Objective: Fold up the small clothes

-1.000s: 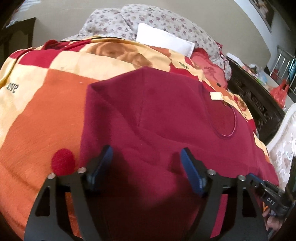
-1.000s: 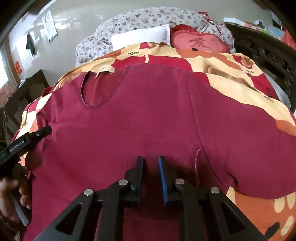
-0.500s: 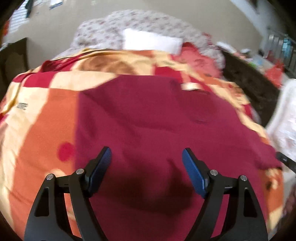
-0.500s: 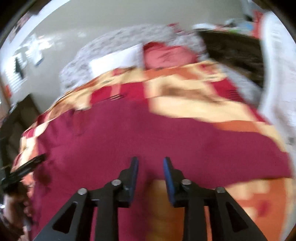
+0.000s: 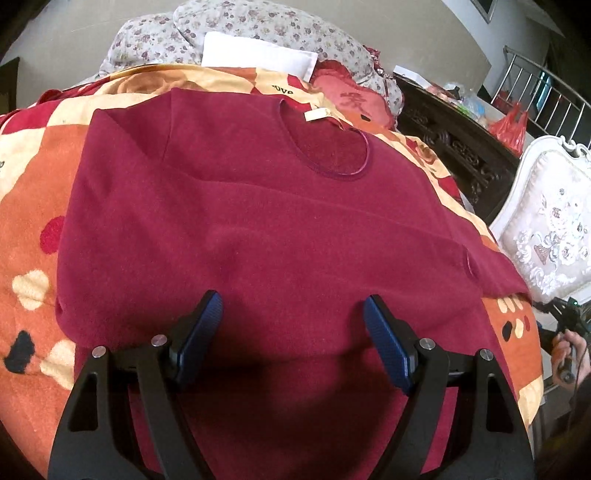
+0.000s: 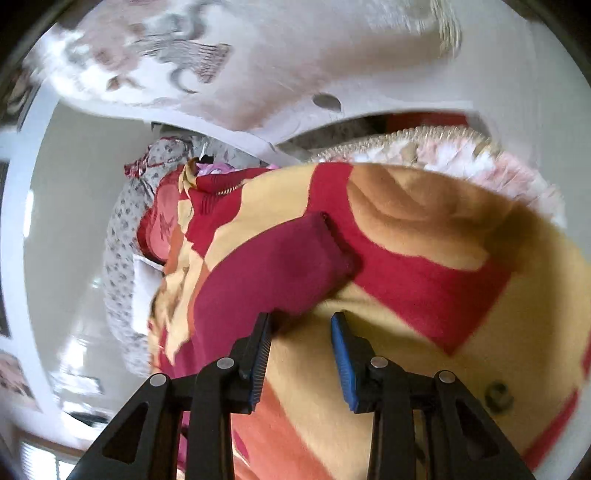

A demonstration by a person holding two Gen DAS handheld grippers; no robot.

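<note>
The left gripper (image 5: 291,325) hangs with fingers spread wide, gripping nothing — the maroon shirt (image 5: 258,229) lies flat on the bed blanket (image 5: 33,206) just beyond. The right gripper (image 6: 301,332), fingers partly apart and empty, sits beside the shirt's sleeve (image 6: 280,269).

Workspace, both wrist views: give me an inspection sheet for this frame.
Surface: bed under an orange-red patterned blanket.
Job's things: maroon top spread flat, neckline far; one sleeve reaches sideways.
Clutter: floral pillows, white pillow, red cushion.
Grippers: left gripper jaws wide, over the hem; right gripper jaws apart, empty, beside the sleeve.
Cables: nothing seen.
Surroundings: dark carved cabinet, white upholstered chair, railing.
</note>
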